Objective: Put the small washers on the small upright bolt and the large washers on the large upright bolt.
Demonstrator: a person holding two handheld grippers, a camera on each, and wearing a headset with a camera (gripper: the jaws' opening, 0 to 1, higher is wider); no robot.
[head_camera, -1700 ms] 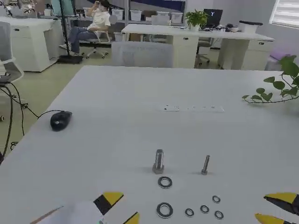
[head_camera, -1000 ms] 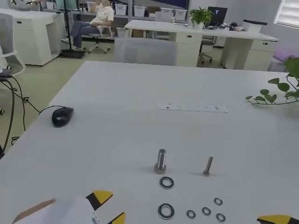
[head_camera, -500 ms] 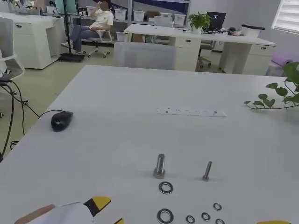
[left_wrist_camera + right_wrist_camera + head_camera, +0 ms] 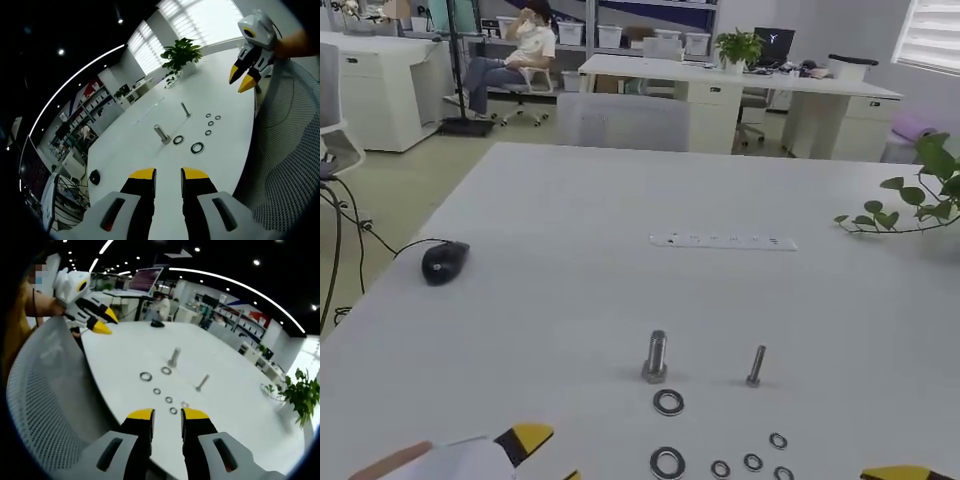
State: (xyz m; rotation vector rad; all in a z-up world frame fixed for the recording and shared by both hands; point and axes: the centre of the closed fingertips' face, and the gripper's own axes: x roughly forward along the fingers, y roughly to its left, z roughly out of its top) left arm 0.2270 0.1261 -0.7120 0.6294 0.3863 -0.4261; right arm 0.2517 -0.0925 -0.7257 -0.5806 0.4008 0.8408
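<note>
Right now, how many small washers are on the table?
4 small washers, flat on the table before the small bolt: one nearest it, three in a row toward the near edge. None looks hidden.

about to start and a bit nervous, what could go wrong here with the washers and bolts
1. The small bolt seems to stand free on its head; a bump while lowering a washer could topple it.
2. The small washers lie flat and close together, so the jaws may nudge neighbours or pinch two.
3. They sit near the front edge of the table; a slip might push one off.
</note>
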